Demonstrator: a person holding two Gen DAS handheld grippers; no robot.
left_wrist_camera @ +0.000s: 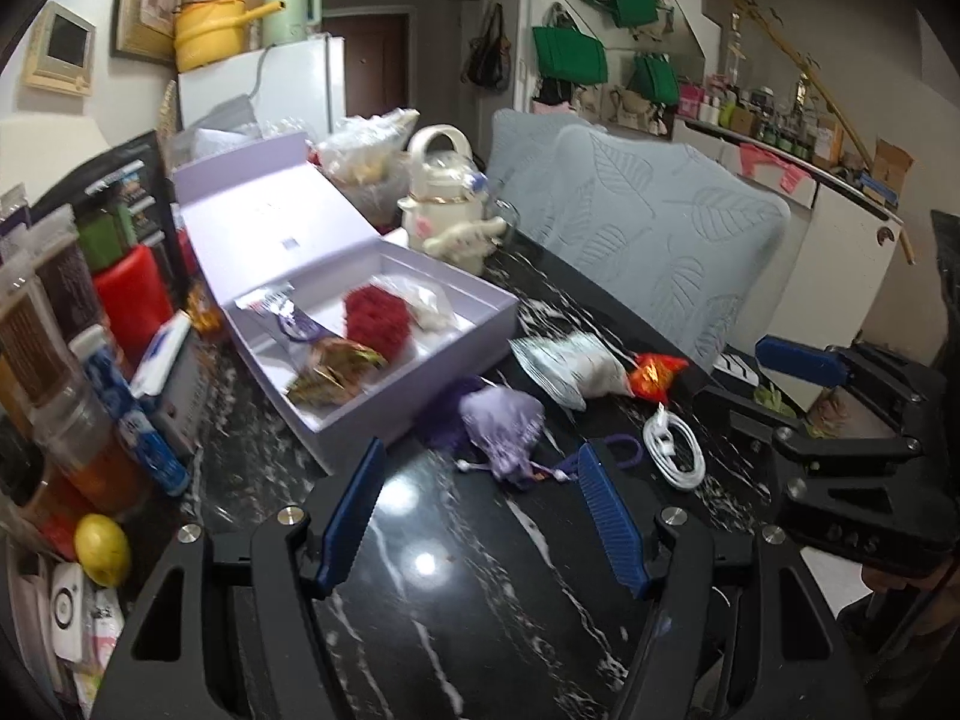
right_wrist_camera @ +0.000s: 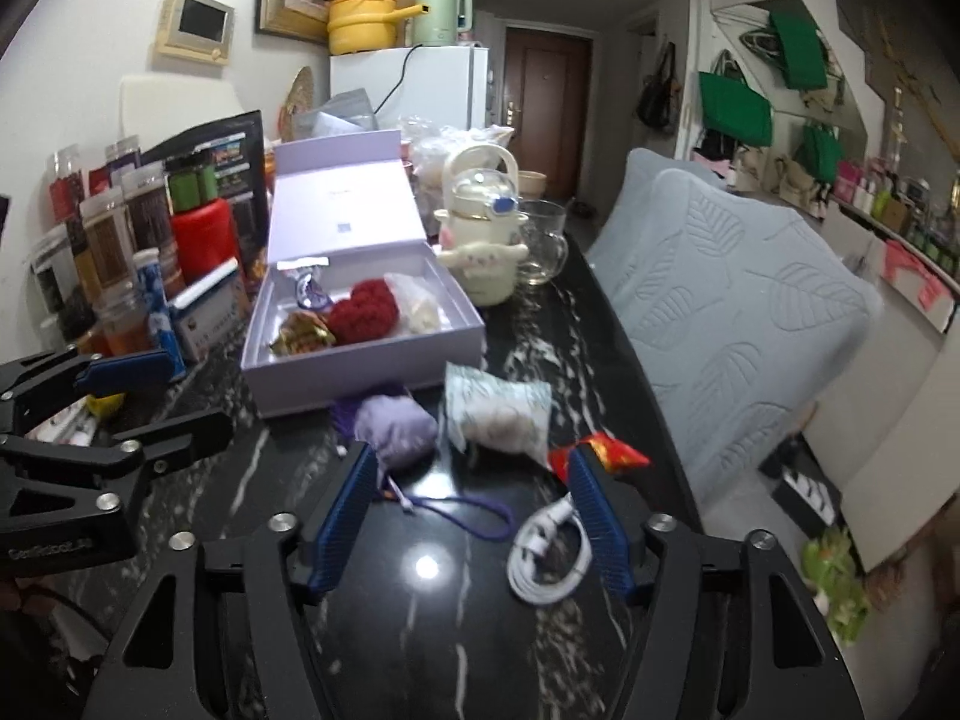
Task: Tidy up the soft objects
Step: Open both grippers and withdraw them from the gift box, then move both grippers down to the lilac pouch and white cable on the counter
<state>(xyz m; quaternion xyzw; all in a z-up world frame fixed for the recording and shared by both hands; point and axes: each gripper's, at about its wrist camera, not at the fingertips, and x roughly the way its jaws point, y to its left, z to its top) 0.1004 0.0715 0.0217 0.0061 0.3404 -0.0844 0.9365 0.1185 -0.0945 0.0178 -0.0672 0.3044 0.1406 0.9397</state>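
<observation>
On the black marble table [left_wrist_camera: 456,600] stands an open lilac box [left_wrist_camera: 420,387] holding a red knitted heart [left_wrist_camera: 375,321], a gold wrapper and clear packets. In front of it lie a lilac drawstring pouch [left_wrist_camera: 501,426], a white soft packet [left_wrist_camera: 570,369], a red snack packet [left_wrist_camera: 654,372] and a coiled white cable [left_wrist_camera: 675,447]. My left gripper [left_wrist_camera: 480,450] is open, its tips just short of the pouch. My right gripper [right_wrist_camera: 469,453] is open over the cable [right_wrist_camera: 549,552], with the pouch [right_wrist_camera: 393,426] by its left finger and the red packet [right_wrist_camera: 600,453] by its right finger.
Jars, bottles and a red canister [right_wrist_camera: 204,234] crowd the table's left side, with a lemon [left_wrist_camera: 102,549] near the front. A cream kettle with a plush toy [right_wrist_camera: 483,252] and a glass cup [right_wrist_camera: 543,240] stand behind the box. Grey-blue leaf cushions [right_wrist_camera: 738,300] line the right edge.
</observation>
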